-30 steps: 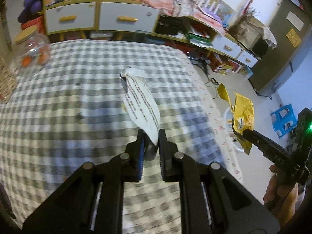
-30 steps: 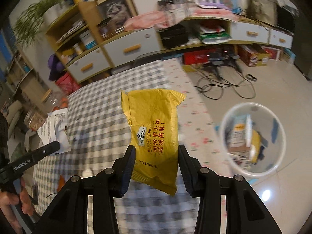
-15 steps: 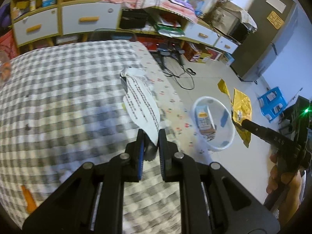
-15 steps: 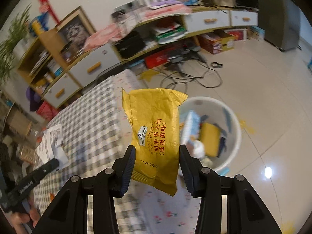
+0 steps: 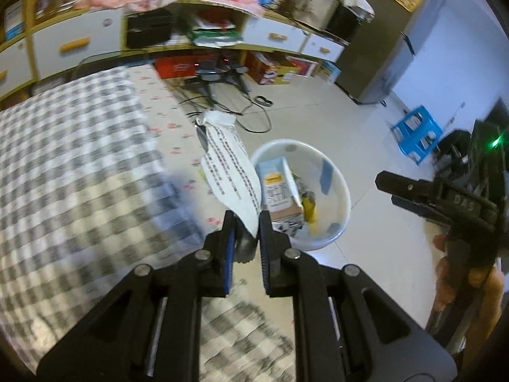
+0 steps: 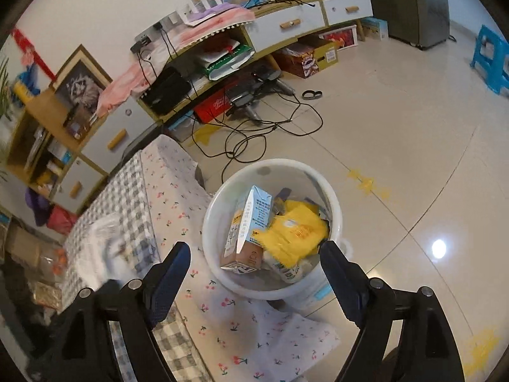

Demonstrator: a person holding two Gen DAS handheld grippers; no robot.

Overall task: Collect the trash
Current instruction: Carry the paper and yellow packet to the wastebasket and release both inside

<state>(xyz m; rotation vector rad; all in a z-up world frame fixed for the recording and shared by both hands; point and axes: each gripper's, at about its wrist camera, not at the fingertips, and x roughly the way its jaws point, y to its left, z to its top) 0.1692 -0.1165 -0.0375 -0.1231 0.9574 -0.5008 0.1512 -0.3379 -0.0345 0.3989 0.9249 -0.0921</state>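
yellow wrapper (image 6: 294, 235) in bin (image 6: 334, 210) below opening, empty right tool (image 6: 254, 259), left tool (image 5: 245, 226) pinching white wrapper (image 5: 230, 172)

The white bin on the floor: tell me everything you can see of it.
The white bin is a round, smooth plastic-looking tub, upright and open-topped, standing on the tiled floor beside the cloth-covered table. Inside lie a light blue carton leaning on its side, a yellow wrapper and other packaging beneath. The right gripper hovers above it, fingers opening with nothing between them. Nothing visibly touches the rim.
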